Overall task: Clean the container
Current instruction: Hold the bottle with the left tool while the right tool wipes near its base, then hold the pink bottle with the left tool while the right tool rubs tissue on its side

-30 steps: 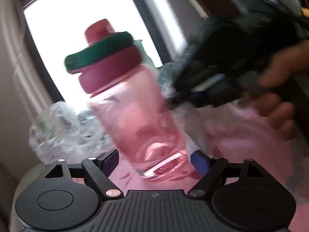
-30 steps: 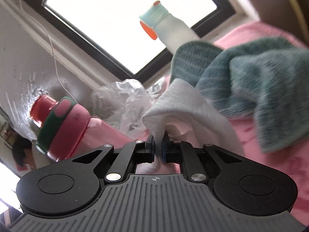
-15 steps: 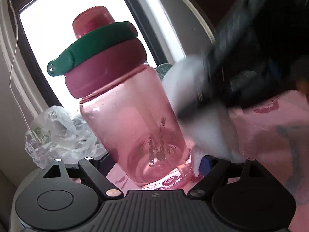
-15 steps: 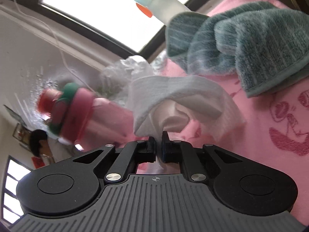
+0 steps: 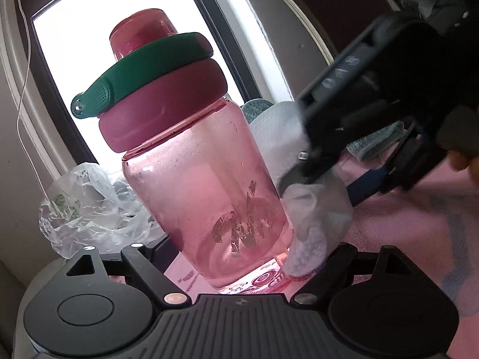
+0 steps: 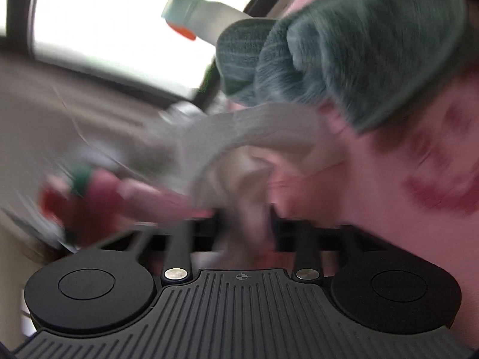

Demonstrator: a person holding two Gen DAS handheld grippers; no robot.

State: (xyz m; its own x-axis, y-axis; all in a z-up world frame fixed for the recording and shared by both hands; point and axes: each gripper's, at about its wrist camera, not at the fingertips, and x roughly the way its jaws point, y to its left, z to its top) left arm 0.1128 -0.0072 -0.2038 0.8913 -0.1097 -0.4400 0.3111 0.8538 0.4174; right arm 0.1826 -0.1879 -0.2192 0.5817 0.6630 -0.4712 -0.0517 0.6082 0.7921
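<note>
Your left gripper (image 5: 239, 257) clasps the pink bottle (image 5: 206, 179) upright on the pink cloth (image 5: 419, 224). Your right gripper (image 6: 244, 218) has just spread its fingers, the white wipe (image 6: 251, 155) loose between them, beside the bottle's base.

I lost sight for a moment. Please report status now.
Left gripper around upright pink bottle. Right gripper just opened, white cloth loose between jaws, beside bottle. Nothing blocking.
</note>
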